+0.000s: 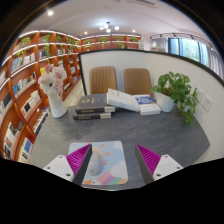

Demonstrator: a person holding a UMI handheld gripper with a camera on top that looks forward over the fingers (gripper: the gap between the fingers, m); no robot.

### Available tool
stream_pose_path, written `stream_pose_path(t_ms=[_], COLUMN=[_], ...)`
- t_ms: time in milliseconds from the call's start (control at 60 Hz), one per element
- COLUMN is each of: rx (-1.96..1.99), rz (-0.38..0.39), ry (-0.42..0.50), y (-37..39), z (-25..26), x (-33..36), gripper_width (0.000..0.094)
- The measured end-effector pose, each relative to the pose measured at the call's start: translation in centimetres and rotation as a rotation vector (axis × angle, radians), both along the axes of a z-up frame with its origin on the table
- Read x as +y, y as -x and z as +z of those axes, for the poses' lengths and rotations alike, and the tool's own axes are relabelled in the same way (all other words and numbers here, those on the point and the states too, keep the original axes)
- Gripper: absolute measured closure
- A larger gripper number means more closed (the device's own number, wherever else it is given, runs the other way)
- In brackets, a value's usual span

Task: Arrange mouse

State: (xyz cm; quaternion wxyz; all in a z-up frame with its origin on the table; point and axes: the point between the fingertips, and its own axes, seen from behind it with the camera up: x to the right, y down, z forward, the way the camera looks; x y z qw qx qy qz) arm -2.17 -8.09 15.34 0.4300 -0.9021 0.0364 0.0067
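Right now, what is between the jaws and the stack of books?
In the gripper view, a pastel mat lies between the gripper's open jaws; beyond it, only bare grey table reaches the stack of books.

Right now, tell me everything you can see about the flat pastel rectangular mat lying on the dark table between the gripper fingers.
The flat pastel rectangular mat looks thin, like a mouse pad, printed in soft pink, pale blue and peach patches. It lies flat on the dark round table, its near end running out of sight low between the fingers. The gripper is open, its pink-padded fingers standing to either side of the mat; whether they touch it cannot be told. Nothing rests on it, and no mouse is visible.
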Motion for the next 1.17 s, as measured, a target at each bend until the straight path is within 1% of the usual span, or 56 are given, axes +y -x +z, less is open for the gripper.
stream_pose_path(t_ms=[117, 167, 267, 383, 550, 683, 1167], rx=[-0.030, -0.042, -0.050, -0.051, -0.050, -0.034, -0.034], rz=[-0.009, -0.007, 0.015, 0.018, 0.027, 0.019, 0.033], ry=[-0.068, -0.082, -0.098, -0.112, -0.109, -0.108, -0.106], y=[-5.1, -7.2, -10.6, -14.3, -17.3, -18.6, -19.1], z=[5.6, 7.2, 9.3, 10.8, 11.3, 11.3, 10.7], x=[-2.0, -3.1, -4.9, -6.8, -8.8, -9.6, -9.2], gripper_width=[0.0069, 0.0072, 0.0086, 0.0088, 0.0087, 0.0087, 0.0089])
